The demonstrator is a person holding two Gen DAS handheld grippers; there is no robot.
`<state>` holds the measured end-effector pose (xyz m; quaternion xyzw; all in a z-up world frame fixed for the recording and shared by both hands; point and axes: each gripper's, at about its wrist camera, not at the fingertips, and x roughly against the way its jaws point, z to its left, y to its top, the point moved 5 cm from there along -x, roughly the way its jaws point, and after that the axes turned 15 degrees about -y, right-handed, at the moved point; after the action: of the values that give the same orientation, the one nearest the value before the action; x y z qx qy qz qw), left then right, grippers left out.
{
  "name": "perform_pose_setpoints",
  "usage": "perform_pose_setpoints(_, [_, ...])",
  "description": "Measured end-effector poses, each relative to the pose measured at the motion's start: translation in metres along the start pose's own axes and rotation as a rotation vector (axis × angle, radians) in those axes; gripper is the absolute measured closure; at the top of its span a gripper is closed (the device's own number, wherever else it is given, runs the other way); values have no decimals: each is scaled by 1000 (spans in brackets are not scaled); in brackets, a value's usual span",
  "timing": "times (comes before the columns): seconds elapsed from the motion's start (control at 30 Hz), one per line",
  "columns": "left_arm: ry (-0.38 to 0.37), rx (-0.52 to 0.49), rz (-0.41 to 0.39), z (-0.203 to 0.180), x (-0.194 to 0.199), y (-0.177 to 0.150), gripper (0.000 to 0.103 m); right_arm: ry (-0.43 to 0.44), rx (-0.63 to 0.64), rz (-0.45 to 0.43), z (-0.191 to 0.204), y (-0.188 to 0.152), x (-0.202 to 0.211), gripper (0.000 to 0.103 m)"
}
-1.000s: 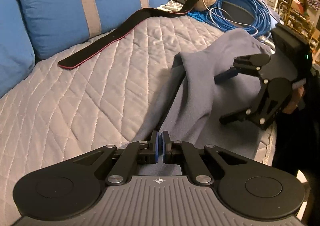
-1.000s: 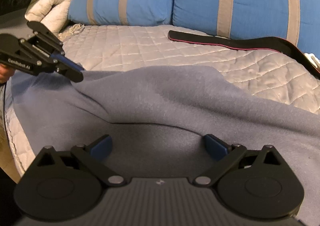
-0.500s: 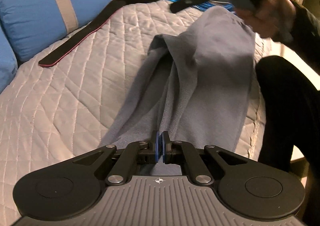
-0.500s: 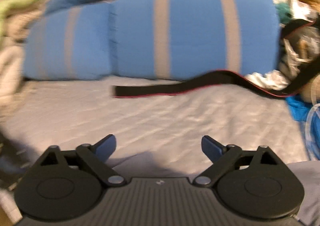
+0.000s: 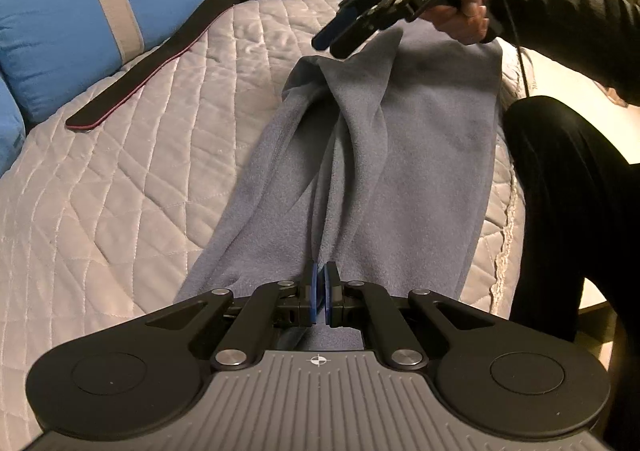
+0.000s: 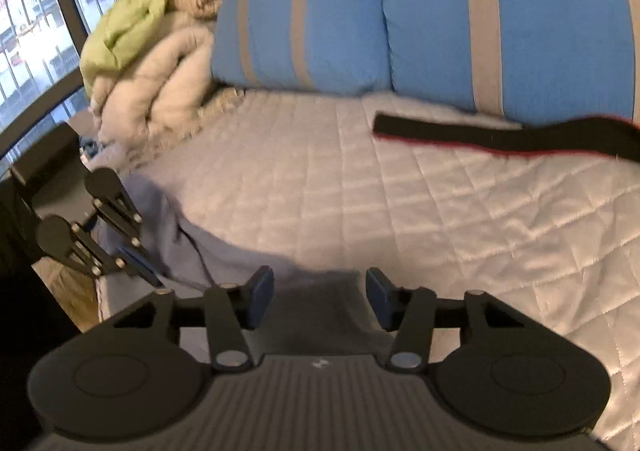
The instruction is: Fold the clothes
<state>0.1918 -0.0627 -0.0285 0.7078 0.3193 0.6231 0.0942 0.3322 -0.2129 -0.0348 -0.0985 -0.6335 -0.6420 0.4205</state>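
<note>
Grey garment (image 5: 384, 155) lies lengthwise up frame centre on quilted bed (image 5: 120, 179), long axis running from left gripper (image 5: 320, 297), clamped on near end, toward right gripper (image 5: 340, 37) at top, jaws apart, empty, hovering over far end.

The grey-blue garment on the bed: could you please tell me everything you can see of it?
The grey-blue garment looks like soft fleece, plain and unpatterned. It lies stretched lengthwise on the quilted bedspread near the bed's edge, with long ridges and folds running down its middle. The left gripper is shut on its near end. The right gripper, open, hovers above its far end, apparently without holding it. A dark-clothed leg stands beside it.
</note>
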Motion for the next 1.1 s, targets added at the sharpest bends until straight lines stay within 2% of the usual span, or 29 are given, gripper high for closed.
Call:
perform_pose_setpoints(0.07, [-2,1,2,0,0,0,100,32,14,15,-2,-2,-4,51])
perform_pose_setpoints(0.13, [-5,3,3,1,0,1,99,48,34,33,-4,-4,-9,56])
perform_pose_setpoints(0.2, [-8,9,3,2,0,1,99,64,48,50,-5,-10,-10,70])
perform_pose_setpoints(0.23, [-9,11,3,2,1,1,99,71,50,58,-5,-12,-12,73])
perform_pose_setpoints(0.27, [-10,14,1,3,1,1,99,78,52,64,-5,-13,-13,84])
perform_pose_setpoints(0.3, [-7,17,-2,4,1,1,99,81,56,63,-5,-15,-14,89])
perform_pose_setpoints(0.37, [2,23,-8,7,4,2,99,82,69,56,-3,-17,-11,92])
perform_pose_setpoints(0.6, [36,46,-30,16,12,4,99,78,56,-3,-14,-20,16,94])
perform_pose_setpoints(0.8, [64,66,-49,24,19,6,100,81,95,-4,-13,-31,32,95])
perform_pose_setpoints(0.97, [57,61,-34,22,18,6,100,58,181,9,0,-41,38,95])
perform_pose_setpoints(1.1, [19,47,-56,18,25,12,94,3,273,3,17,-51,39,95])
